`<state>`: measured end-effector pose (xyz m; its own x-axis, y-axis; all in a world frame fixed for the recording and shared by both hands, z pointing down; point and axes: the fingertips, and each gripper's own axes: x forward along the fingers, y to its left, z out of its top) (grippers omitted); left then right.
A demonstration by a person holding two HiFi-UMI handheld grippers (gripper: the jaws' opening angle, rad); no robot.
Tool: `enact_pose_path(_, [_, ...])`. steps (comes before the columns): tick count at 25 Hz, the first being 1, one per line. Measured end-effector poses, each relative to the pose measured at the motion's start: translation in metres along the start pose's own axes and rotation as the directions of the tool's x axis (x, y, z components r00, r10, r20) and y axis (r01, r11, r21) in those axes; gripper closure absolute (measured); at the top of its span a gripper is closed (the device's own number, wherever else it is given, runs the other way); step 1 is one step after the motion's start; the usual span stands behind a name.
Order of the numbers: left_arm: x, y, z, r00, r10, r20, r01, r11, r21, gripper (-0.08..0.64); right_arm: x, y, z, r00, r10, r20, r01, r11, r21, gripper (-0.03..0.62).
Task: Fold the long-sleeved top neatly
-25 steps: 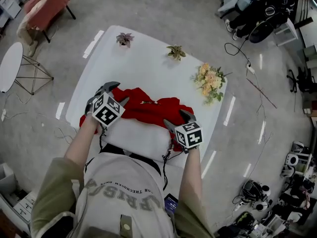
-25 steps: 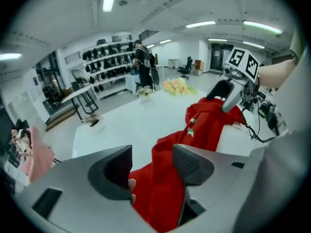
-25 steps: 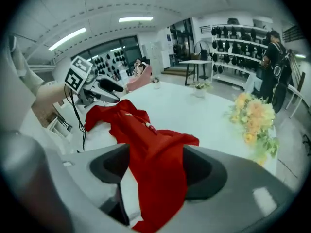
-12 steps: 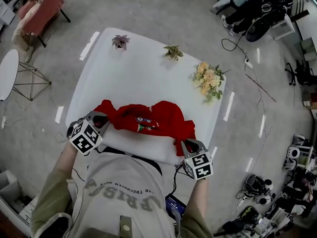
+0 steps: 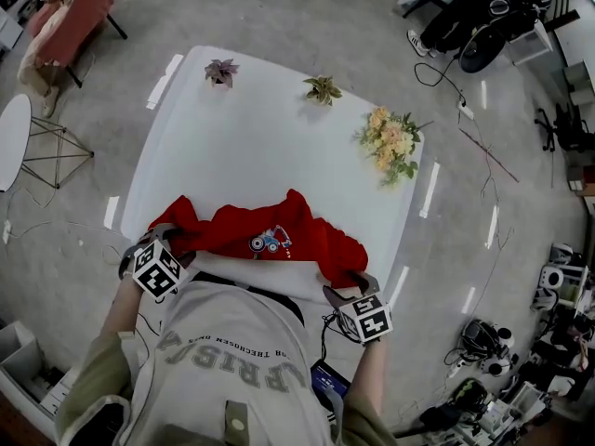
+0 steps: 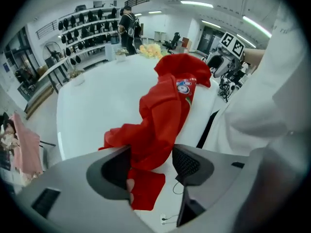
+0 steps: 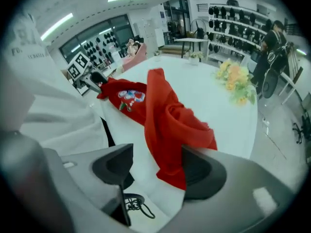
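The red long-sleeved top lies crumpled in a band along the near edge of the white table, its cartoon print facing up. My left gripper is at the top's left end. Its jaws have just been opening, and in the left gripper view red cloth still drapes between them, unpinched. My right gripper is at the right end. Its jaws have also just been opening, and a fold of the top hangs against one jaw with a gap to the other.
Two small potted plants and a flower bouquet stand along the table's far side. The person's torso is against the near edge. A pink chair and a round side table stand on the floor at left.
Both grippers have come back toward the near edge and moved apart. The red top came with them, stretched wider, and now shows its print.
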<state>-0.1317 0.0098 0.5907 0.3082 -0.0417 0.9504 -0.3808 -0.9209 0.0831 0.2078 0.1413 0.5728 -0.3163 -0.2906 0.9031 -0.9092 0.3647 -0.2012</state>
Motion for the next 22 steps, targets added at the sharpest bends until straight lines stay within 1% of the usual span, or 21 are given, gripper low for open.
enact_pose_path(2, [-0.026,0.007,0.024,0.995,0.054,0.085,-0.053,0.998,-0.02,0.29,-0.027,0.0,0.032,0.992,0.01,0.124,-0.013,1.0,0.027,0.291])
enact_pose_path(4, [-0.04,0.011,0.066,0.974,0.1,0.203,-0.094,0.995,-0.037,0.288,-0.041,-0.004,0.076,0.965,0.016,0.263,-0.028,0.999,0.044,0.291])
enact_pose_path(5, [-0.038,0.009,0.088,0.964,0.102,0.246,-0.098,0.995,-0.03,0.286,-0.039,-0.006,0.097,0.951,0.02,0.308,-0.033,0.999,0.039,0.291])
enact_pose_path(6, [-0.03,0.006,0.107,0.96,0.093,0.263,-0.096,0.995,-0.004,0.285,-0.031,-0.008,0.115,0.946,0.025,0.325,-0.035,0.999,0.024,0.291])
enact_pose_path(7, [-0.017,0.001,0.122,0.965,0.08,0.252,-0.093,0.995,0.039,0.285,-0.018,-0.008,0.129,0.949,0.035,0.313,-0.037,0.999,-0.001,0.291])
enact_pose_path(9, [0.009,-0.011,0.134,0.982,0.059,0.177,-0.086,0.985,0.151,0.286,0.015,-0.002,0.144,0.969,0.073,0.234,-0.059,0.996,-0.065,0.291])
enact_pose_path(11, [0.03,-0.02,0.13,0.994,0.056,0.091,-0.077,0.967,0.244,0.287,0.042,0.004,0.145,0.986,0.1,0.135,-0.085,0.99,-0.11,0.291])
enact_pose_path(13, [0.044,-0.022,0.12,0.997,0.07,0.03,-0.076,0.954,0.291,0.293,0.056,0.0,0.136,0.996,0.078,0.049,-0.07,0.987,-0.143,0.296])
enact_pose_path(14, [0.046,-0.022,0.116,0.997,0.069,0.016,-0.071,0.952,0.298,0.319,0.057,-0.003,0.131,0.998,0.056,0.023,-0.052,0.986,-0.159,0.309])
enact_pose_path(15, [0.045,-0.022,0.114,0.998,0.064,0.015,-0.065,0.953,0.297,0.367,0.055,-0.008,0.129,0.999,0.035,0.015,-0.032,0.985,-0.17,0.332])
enact_pose_path(16, [0.041,-0.02,0.112,0.998,0.062,0.023,-0.066,0.954,0.292,0.426,0.049,-0.012,0.128,1.0,0.017,0.026,-0.013,0.985,-0.171,0.409])
enact_pose_path(17, [0.037,-0.018,0.111,0.997,0.067,0.036,-0.075,0.955,0.286,0.507,0.042,-0.016,0.128,0.999,0.003,0.047,0.004,0.987,-0.162,0.477])
enact_pose_path(18, [0.032,-0.014,0.11,0.996,0.074,0.053,-0.086,0.957,0.277,0.515,0.033,-0.02,0.129,0.998,-0.009,0.068,0.019,0.988,-0.15,0.531])
enact_pose_path(19, [0.025,-0.009,0.111,0.994,0.079,0.074,-0.096,0.961,0.261,0.517,0.025,-0.025,0.13,0.996,-0.021,0.088,0.033,0.99,-0.14,0.557])
enact_pose_path(20, [0.018,-0.003,0.113,0.992,0.081,0.102,-0.103,0.967,0.235,0.518,0.016,-0.03,0.132,0.994,-0.032,0.106,0.046,0.99,-0.134,0.562])
enact_pose_path(22, [0.001,0.017,0.126,0.981,0.09,0.174,-0.118,0.981,0.156,0.52,0.001,-0.045,0.141,0.989,-0.04,0.145,0.058,0.991,-0.12,0.571])
